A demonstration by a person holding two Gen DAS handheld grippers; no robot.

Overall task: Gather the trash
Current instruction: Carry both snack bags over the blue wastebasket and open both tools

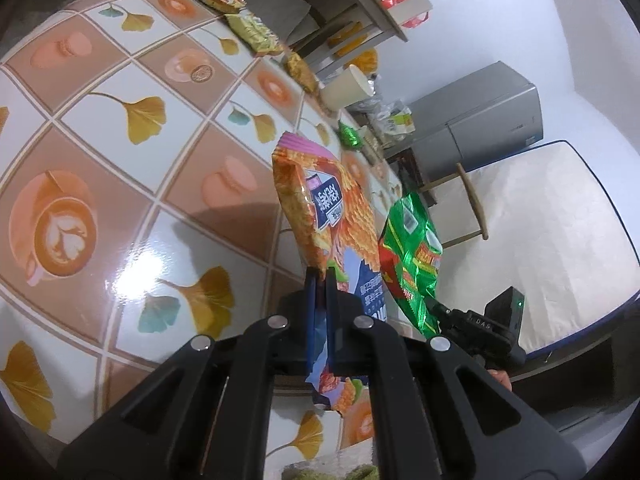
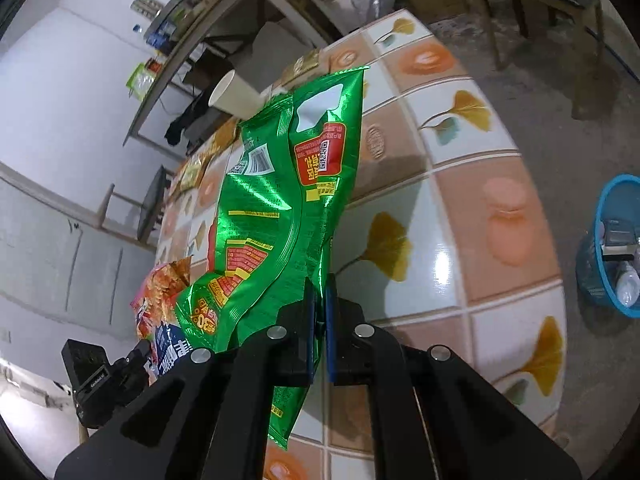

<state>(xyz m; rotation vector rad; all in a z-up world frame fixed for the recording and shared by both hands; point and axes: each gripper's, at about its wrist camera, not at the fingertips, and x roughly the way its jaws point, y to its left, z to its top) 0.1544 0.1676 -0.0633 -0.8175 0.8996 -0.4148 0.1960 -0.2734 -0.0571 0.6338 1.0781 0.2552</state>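
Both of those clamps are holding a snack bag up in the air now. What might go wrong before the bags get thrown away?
1. The left gripper pinches the orange foil snack bag only near its lower edge; the slippery foil might slide out.
2. The crinkled green foil bag in the right gripper dangles low and might knock the white paper cup behind it.
3. The blue plastic basket sits on the floor beyond the table; a loose bag might miss it.
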